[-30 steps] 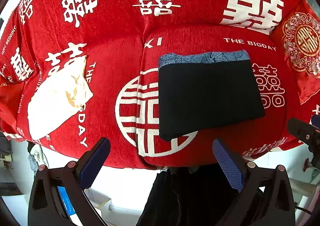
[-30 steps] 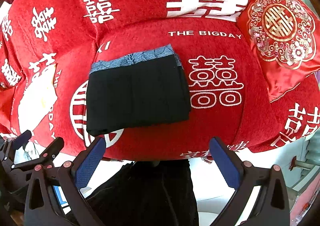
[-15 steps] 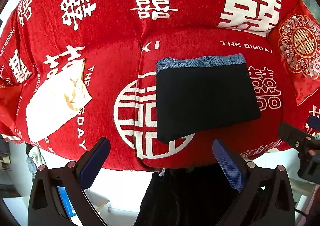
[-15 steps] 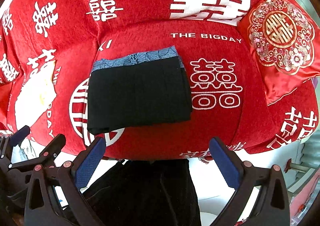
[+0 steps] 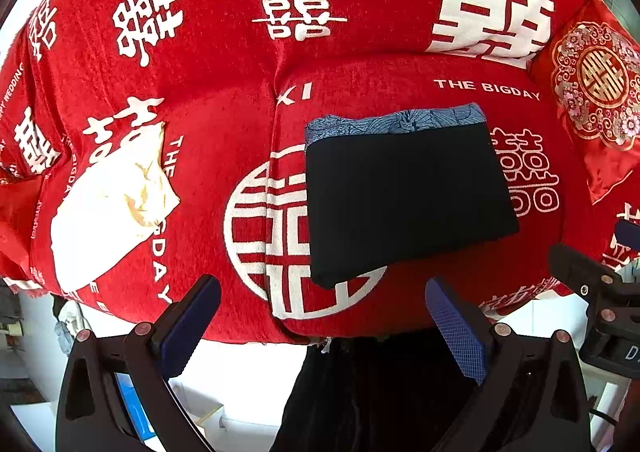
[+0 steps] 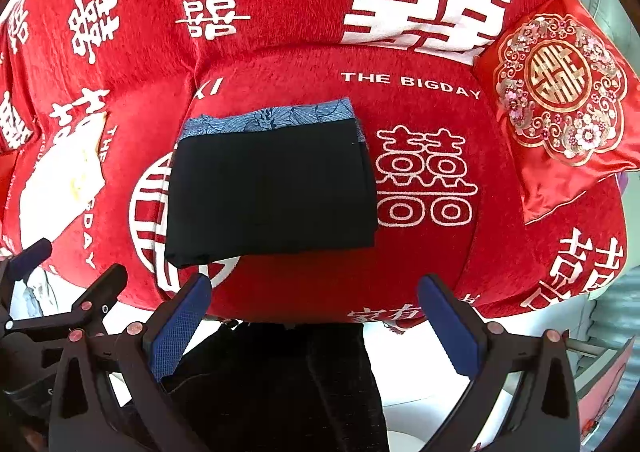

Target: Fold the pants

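The black pants [image 5: 404, 198] lie folded into a flat rectangle on the red sofa seat, with a blue patterned band along the far edge; they also show in the right wrist view [image 6: 272, 188]. My left gripper [image 5: 320, 316] is open and empty, held back from the sofa's front edge. My right gripper [image 6: 316, 312] is open and empty too, likewise short of the sofa. Each gripper shows at the edge of the other's view: the right gripper [image 5: 592, 292] and the left gripper [image 6: 60, 292].
The sofa wears a red cover [image 5: 224, 64] with white characters. A white and gold cloth [image 5: 108, 208] lies on the left seat. A red embroidered cushion [image 6: 560, 100] leans at the right. Dark clothing [image 6: 280, 384] shows below the grippers.
Both grippers have drawn back slightly from the sofa; the folded pants sit a little higher and smaller in both views. The pants have not moved.
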Available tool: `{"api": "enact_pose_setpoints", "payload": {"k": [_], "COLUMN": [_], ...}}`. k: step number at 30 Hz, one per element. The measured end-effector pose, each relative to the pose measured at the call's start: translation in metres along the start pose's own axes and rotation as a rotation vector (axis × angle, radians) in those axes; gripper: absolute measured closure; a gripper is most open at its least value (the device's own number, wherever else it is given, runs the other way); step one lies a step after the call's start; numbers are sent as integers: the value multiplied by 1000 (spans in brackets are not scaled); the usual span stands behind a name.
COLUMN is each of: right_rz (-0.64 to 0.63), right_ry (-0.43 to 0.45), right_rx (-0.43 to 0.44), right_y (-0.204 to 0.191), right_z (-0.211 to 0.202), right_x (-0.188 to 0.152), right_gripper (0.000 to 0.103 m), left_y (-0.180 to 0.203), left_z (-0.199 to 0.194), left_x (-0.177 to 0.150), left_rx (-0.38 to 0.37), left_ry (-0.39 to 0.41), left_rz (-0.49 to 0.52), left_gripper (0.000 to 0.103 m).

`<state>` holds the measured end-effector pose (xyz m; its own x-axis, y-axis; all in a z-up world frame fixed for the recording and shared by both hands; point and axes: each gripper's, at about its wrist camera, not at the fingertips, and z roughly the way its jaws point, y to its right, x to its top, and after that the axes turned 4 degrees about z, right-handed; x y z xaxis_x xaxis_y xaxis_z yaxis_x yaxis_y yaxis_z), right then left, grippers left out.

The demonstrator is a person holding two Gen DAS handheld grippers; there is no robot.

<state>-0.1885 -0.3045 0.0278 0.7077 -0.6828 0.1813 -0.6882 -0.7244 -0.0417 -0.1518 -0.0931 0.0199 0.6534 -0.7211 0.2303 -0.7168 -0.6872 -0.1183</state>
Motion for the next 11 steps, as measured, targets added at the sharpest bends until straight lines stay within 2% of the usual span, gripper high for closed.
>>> {"api": "enact_pose_setpoints", "payload": {"k": [11], "right_rz": [0], "right_ry": [1], "right_rx": [-1], "right_y": [1], "right_z": [0], "right_x": [0], "right_gripper": [0], "left_y": [-5], "left_z": [-3], "left_x": [-1], "left_rx": [-7], "left_ry": [13], "left_rz": [-8], "left_gripper": [0]}}
